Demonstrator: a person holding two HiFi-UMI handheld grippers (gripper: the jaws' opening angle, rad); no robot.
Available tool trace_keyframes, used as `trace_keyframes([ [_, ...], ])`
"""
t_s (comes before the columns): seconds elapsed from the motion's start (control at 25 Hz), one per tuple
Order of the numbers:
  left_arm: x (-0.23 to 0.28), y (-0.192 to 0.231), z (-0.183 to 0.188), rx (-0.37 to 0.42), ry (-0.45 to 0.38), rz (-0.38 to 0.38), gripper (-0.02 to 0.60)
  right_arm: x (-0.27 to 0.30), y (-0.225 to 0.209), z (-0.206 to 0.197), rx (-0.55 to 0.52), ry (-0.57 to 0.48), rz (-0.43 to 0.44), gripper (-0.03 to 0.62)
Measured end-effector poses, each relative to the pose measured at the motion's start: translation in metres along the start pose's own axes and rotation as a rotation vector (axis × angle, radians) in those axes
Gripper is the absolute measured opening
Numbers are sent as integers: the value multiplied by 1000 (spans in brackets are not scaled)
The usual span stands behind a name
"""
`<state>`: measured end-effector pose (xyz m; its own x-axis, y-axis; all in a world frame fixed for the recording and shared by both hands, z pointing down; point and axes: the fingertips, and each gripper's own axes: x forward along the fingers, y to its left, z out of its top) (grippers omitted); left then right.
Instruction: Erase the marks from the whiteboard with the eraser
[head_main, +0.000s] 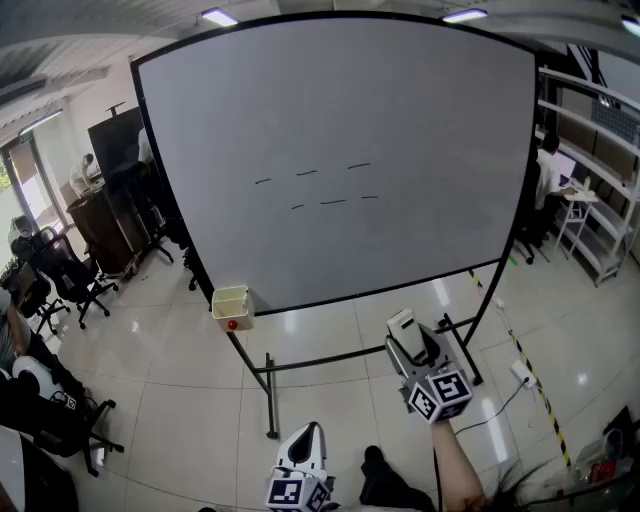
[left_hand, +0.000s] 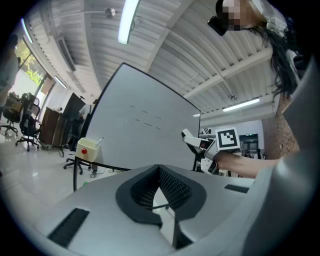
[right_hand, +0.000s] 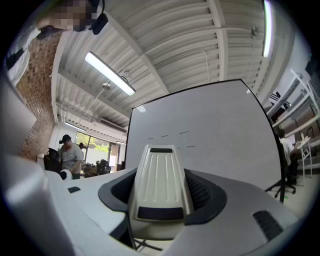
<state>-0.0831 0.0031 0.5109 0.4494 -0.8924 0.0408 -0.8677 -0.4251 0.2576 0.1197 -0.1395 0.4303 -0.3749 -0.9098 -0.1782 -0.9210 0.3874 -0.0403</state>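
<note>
eraser sits clamped in the right gripper, well short of the whiteboard, so the approach is in hand: next it must reach the unwiped marks, while the left gripper hangs closed and empty.

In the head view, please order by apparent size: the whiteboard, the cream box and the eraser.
1. whiteboard
2. cream box
3. eraser in the right gripper, partly hidden and nearer the camera, so its rank below the box is unsure.
</note>
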Motion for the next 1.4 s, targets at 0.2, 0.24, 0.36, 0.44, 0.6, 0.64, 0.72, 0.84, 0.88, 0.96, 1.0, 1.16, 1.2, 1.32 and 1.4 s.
trace_keyframes([
  [0.2, 69, 29, 9, -10, -30, 52, -8, 90, -77, 33, -78, -62, -63, 273],
  [0.24, 85, 33, 11, -9, -36, 66, -8, 109, -93, 36, -89, -66, -72, 273],
  [0.36, 129, 47, 12, 1, -60, 108, -8, 163, -140, 40, -93, -46, -110, 273],
  [0.44, 153, 53, 21, 7, -98, 132, -8, 199, -168, 43, -77, -48, -145, 273],
  [0.6, 186, 56, 34, 12, -105, 170, -8, 261, -210, 40, -54, -44, -230, 273],
  [0.64, 190, 55, 38, 11, -96, 173, -8, 272, -214, 37, -58, -41, -245, 273],
  [0.72, 196, 63, 41, 15, -83, 196, -8, 287, -218, 32, -83, -40, -273, 273],
  [0.84, 202, 90, 36, 34, -76, 234, -8, 292, -219, 31, -107, -61, -324, 273],
  [0.88, 205, 97, 38, 41, -72, 235, -8, 293, -217, 30, -98, -66, -335, 273],
  [0.96, 212, 106, 43, 50, -69, 230, -8, 298, -207, 26, -81, -60, -332, 273],
  [1.0, 217, 110, 44, 50, -70, 226, -8, 303, -197, 21, -91, -49, -316, 273],
  [1.16, 233, 112, 48, 55, -61, 181, -8, 325, -141, -5, -191, 31, -198, 273],
  [1.2, 237, 112, 48, 54, -56, 168, -8, 328, -129, -8, -200, 46, -172, 275],
  [1.32, 244, 116, 48, 46, -43, 146, -8, 328, -123, -6, -223, 57, -152, 273],
  [1.4, 247, 119, 47, 44, -40, 139, -8, 314, -149, 8, -182, 18, -213, 273],
])
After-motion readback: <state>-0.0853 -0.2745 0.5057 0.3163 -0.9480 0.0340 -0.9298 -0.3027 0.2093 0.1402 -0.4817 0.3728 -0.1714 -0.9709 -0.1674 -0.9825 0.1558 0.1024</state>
